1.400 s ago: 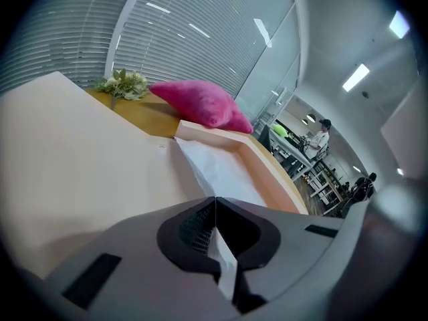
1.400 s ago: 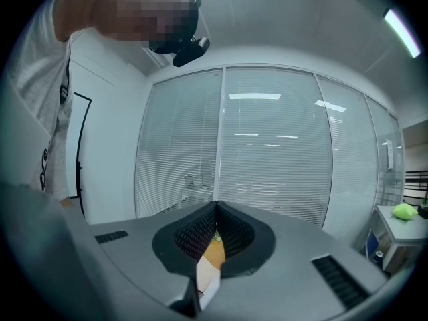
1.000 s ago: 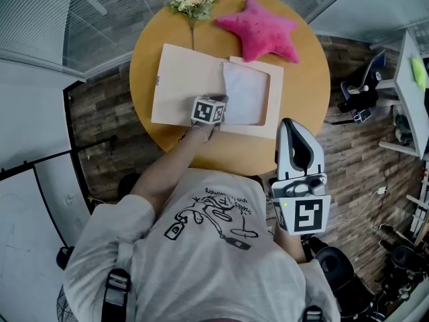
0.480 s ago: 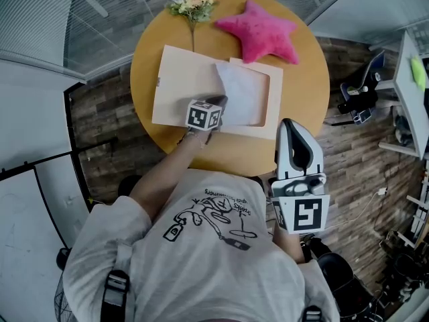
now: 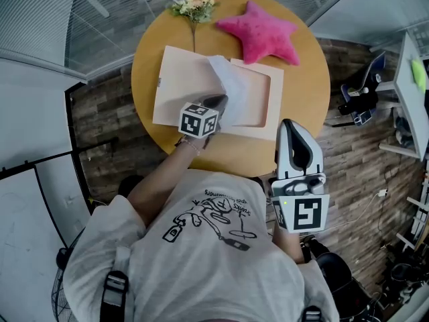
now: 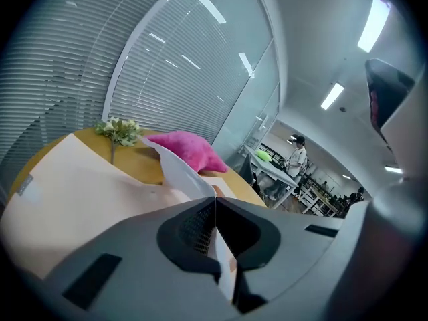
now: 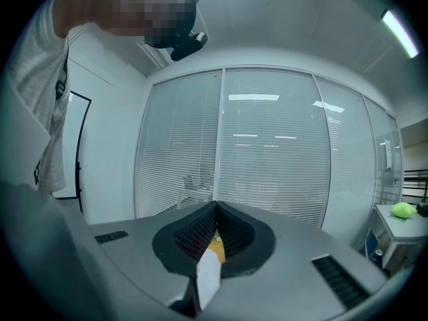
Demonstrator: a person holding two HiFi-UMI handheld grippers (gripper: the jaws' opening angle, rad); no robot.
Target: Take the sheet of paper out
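Observation:
A white sheet of paper [image 5: 233, 89] rises at its left edge out of the windowed half of an open beige folder [image 5: 182, 79] on the round wooden table [image 5: 310, 66]. My left gripper [image 5: 218, 103] is shut on the sheet's near left corner and holds it above the folder. In the left gripper view the sheet [image 6: 179, 172] runs up from between the closed jaws of the left gripper [image 6: 215, 200]. My right gripper [image 5: 289, 123] hangs by the person's body off the table's near edge. Its jaws meet with nothing held, as the right gripper view [image 7: 215, 207] shows.
A pink plush star [image 5: 261, 31] and a small bunch of flowers [image 5: 192, 5] lie at the table's far side. Glass walls with blinds stand behind the table. A desk with a green object [image 5: 419, 71] is at the right, over wood flooring.
My left gripper has risen and drawn slightly toward the person, peeling the sheet's left side up out of the folder. The right gripper has stayed still.

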